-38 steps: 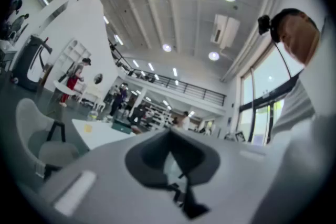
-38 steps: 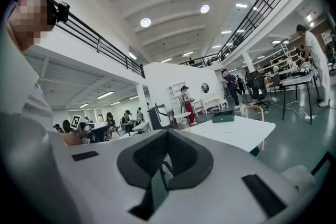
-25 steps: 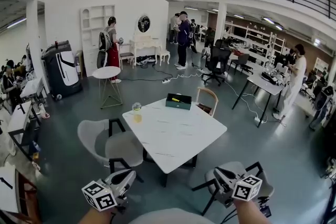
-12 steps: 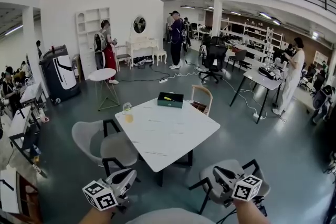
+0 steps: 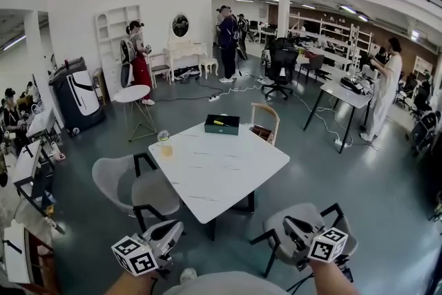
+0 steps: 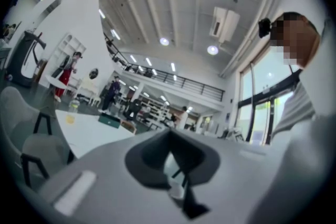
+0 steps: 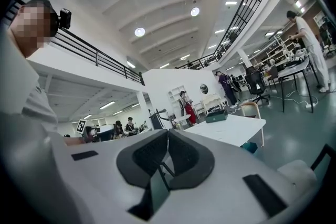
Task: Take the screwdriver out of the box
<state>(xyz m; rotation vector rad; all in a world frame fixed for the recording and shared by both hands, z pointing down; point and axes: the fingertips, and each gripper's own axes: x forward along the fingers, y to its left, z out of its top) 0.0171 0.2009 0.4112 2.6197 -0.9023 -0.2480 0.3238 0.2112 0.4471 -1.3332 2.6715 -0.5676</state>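
A dark green box (image 5: 222,124) stands at the far edge of the white table (image 5: 221,176), with a yellow-handled screwdriver (image 5: 218,122) lying inside it. Both grippers are low at the near edge of the head view, well short of the table. My left gripper (image 5: 173,229) is shut and empty; its own view shows the jaws meeting (image 6: 169,131), with the box (image 6: 110,121) small and far. My right gripper (image 5: 291,224) is also shut and empty (image 7: 167,132), and the box (image 7: 216,116) shows far off on the table (image 7: 231,129).
A glass of yellow drink (image 5: 164,144) stands at the table's left corner. Grey chairs stand at the table's left (image 5: 131,186) and near right (image 5: 311,231), and a wooden chair (image 5: 266,126) behind it. A round side table (image 5: 135,96) and several people stand farther back.
The table and box have drifted a little left in the head view. Both grippers stay shut at the bottom of the picture.
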